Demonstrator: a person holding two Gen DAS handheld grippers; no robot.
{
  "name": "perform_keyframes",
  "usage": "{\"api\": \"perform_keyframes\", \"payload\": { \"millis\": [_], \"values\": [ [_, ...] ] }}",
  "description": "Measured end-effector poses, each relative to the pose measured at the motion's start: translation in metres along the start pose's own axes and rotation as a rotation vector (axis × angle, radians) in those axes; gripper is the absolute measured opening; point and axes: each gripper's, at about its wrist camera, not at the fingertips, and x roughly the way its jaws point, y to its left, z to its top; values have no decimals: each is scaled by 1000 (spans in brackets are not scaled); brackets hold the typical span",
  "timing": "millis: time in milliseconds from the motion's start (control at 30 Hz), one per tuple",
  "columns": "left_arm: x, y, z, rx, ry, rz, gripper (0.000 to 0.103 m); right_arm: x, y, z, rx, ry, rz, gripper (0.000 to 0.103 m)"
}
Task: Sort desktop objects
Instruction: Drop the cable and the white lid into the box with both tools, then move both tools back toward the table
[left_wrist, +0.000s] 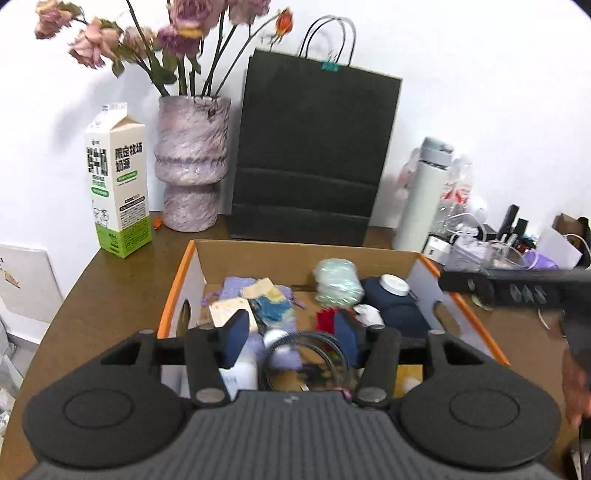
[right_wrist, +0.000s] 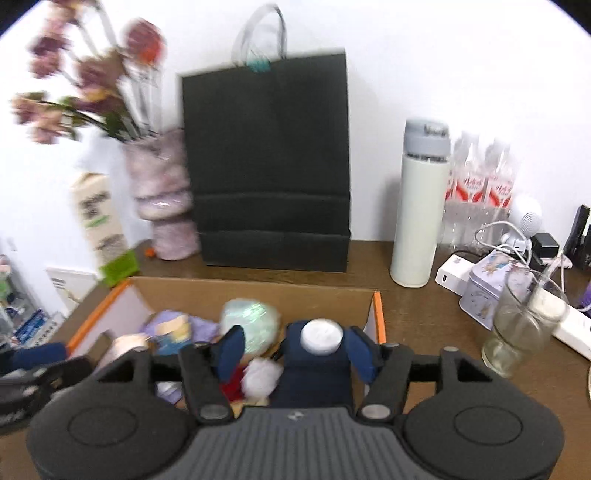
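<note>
An open cardboard box (left_wrist: 295, 254) with orange edges sits on the brown desk, full of small items: a pale green bundle (left_wrist: 338, 282), a navy pouch with a white cap (left_wrist: 395, 306), purple cloth (left_wrist: 236, 286), a coiled black cable (left_wrist: 306, 354). My left gripper (left_wrist: 291, 341) is open and empty, hovering over the near part of the box. My right gripper (right_wrist: 295, 350) is open, with its pads on either side of the navy pouch (right_wrist: 314, 373) in the box (right_wrist: 258, 291), not closed on it.
Behind the box stand a black paper bag (left_wrist: 310, 147), a purple vase with dried flowers (left_wrist: 192, 162) and a milk carton (left_wrist: 118, 184). At the right are a white thermos (right_wrist: 419, 206), a glass (right_wrist: 524, 317), a small tin (right_wrist: 487, 284) and a power strip with cables (right_wrist: 569, 325).
</note>
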Motion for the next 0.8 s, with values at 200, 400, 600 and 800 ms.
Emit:
{"api": "perform_keyframes", "payload": {
  "millis": [200,400,600,800],
  "values": [
    [-51,-25,-46,46,-38,3,71,-69,12,-81,15,-26,44,78],
    [-90,-40,-114,32,-18,50,74,-103,19,-165,20,40,11,78],
    [-125,-44,-157,-6,33,111,74,-134,31,-205,-46,39,13,79],
    [-157,-56,-168,27,25,119,75,-164,33,-215,-52,2,49,80]
  ]
}}
